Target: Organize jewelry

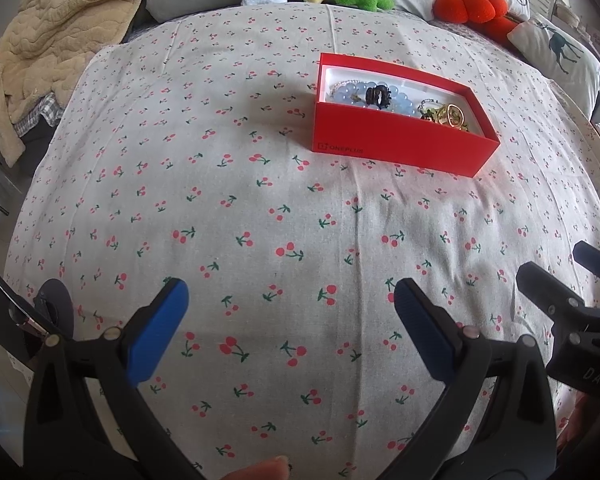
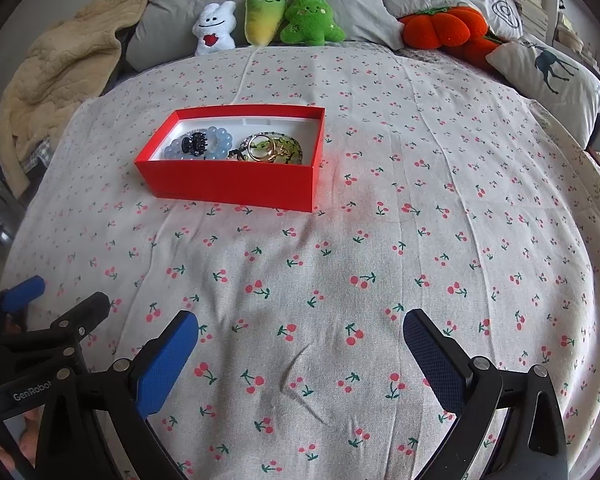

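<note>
Left claw [image 1: 290, 334] hangs low in the lower half of its own view, its blue pads spread wide with nothing but cherry-print bedsheet [image 1: 260, 208] between them; the right claw [image 2: 300, 360] sits the same way in its view — jaws far apart, empty — and each claw shows at the other's frame edge, so the two are held side by side, near each other and well short of the work. That reads as a resting stance: both are kept back and open, I judge, so the whole bed stays in sight and either one can go forward. Going left to right across the right wrist view, a beige blanket [image 2: 60, 76] is heaped at the upper left, then plush toys [image 2: 268, 16] lean against grey pillows along the top, and an orange pumpkin cushion [image 2: 440, 28] sits at the upper right. The red box [image 2: 236, 182] lies open-topped left of centre, well apart from both claws, its long axis running roughly left to right with the right end a little nearer the camera; in the left wrist view it sits right of centre, slanting down to the right. Inside, a pale blue bead bracelet [image 2: 216, 142] with a black hair claw clip [image 2: 195, 145] on it fills the left half, and gold rings and a greenish bangle [image 2: 272, 148] the right — everything seems gathered in already, likely why the sheet around holds no loose pieces.
</note>
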A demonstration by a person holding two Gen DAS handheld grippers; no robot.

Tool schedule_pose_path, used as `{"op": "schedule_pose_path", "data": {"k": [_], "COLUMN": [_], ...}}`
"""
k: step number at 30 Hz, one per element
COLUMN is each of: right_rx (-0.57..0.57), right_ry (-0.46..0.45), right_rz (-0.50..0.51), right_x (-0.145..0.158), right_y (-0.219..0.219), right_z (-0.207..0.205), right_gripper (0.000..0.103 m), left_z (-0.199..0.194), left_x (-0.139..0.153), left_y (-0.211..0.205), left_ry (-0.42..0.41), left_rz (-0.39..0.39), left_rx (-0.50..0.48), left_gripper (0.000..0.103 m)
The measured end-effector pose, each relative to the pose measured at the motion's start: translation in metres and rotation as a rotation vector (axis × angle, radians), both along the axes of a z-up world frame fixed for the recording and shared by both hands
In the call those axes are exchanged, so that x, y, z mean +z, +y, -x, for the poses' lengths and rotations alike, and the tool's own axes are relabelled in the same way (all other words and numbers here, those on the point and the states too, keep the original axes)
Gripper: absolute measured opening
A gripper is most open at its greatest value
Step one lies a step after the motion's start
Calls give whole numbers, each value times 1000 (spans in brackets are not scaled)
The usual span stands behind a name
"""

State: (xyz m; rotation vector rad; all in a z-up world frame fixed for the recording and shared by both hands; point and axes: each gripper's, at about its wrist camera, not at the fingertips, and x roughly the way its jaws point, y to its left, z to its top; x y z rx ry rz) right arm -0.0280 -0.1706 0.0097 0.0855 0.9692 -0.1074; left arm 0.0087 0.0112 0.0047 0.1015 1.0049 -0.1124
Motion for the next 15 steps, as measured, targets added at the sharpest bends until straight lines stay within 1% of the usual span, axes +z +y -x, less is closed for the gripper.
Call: {"op": "schedule_pose_path", "data": {"k": [12,15], "right_rx": [-5,-15], "right_ry": [2,7], "right_rz": [4,2], "right_x": [-3,-9], "right_y": [-2,-2], "right_z": [-1,-4], "right_gripper": [103,103], "left_z": [1,-2], "left_x": [-3,-11], "left_y": [0,2], "left_ry": [8,23], "left_rz": [-13,7], "left_rx": [4,7], "left_gripper": [102,102]}}
